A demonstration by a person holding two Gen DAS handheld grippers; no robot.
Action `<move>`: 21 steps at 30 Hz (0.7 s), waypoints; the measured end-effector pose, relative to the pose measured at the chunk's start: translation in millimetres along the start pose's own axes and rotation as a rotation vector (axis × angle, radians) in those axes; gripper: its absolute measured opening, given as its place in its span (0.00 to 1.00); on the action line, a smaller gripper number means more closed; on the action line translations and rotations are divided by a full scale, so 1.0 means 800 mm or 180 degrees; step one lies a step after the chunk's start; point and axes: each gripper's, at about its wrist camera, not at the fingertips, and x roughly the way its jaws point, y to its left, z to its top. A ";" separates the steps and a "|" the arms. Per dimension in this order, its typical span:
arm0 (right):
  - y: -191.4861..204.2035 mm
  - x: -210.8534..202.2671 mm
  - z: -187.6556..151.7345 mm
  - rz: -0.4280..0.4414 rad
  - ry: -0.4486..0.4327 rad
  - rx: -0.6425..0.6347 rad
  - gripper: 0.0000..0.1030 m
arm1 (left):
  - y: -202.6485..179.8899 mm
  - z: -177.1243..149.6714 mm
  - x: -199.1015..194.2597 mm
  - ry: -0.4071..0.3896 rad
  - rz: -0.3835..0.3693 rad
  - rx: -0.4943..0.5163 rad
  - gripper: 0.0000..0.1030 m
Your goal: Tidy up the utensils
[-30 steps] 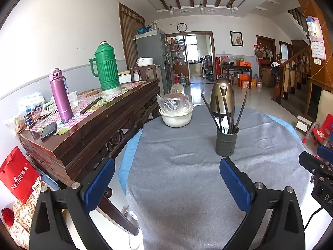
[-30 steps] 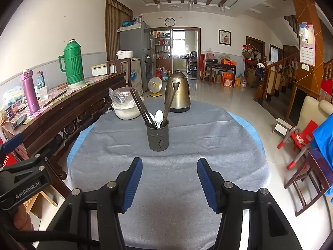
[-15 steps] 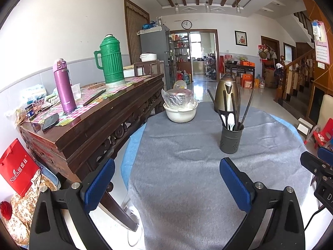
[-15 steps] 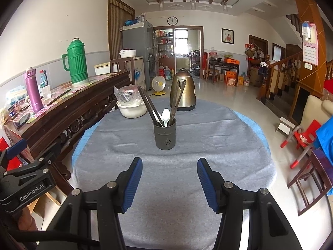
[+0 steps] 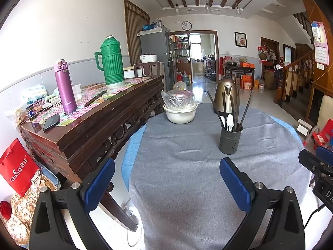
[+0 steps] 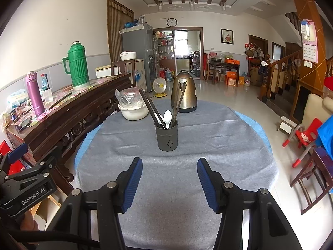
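Both claws stand with jaws apart and nothing between the pads: we read the left claw (image 5: 166, 179) as wide and the right claw (image 6: 169, 179) as moderately open. The utensil holder (image 6: 167, 135), a dark perforated cup, stands upright on the grey-clothed table (image 6: 218, 137), well apart from both claws. In the right wrist view it sits almost dead ahead, on the line between the fingers. In the left wrist view it lies ahead and off to the right, beyond the right finger. We therefore judge the right claw better aligned for the reach.

Chopsticks (image 6: 148, 106) and white spoons (image 6: 167, 117) rest in the holder, their long axes rising and fanning outward from the rim. We expect any grasp to come from above, jaws set across a shaft. A kettle (image 6: 184, 92) and a covered bowl (image 6: 133, 106) stand behind.
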 end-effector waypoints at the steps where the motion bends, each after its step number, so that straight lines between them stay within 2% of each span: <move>1: 0.000 0.000 0.000 0.0003 0.0001 0.0005 0.57 | 0.000 0.000 -0.001 -0.0007 0.0003 0.0002 0.98; 12: -0.001 -0.002 0.002 0.0002 -0.0018 0.0033 0.57 | -0.001 0.001 -0.008 -0.0022 -0.0017 -0.0008 0.98; 21: 0.000 -0.007 0.004 0.0108 -0.0072 0.0131 0.57 | -0.004 -0.001 -0.011 0.0006 -0.0021 0.0008 0.98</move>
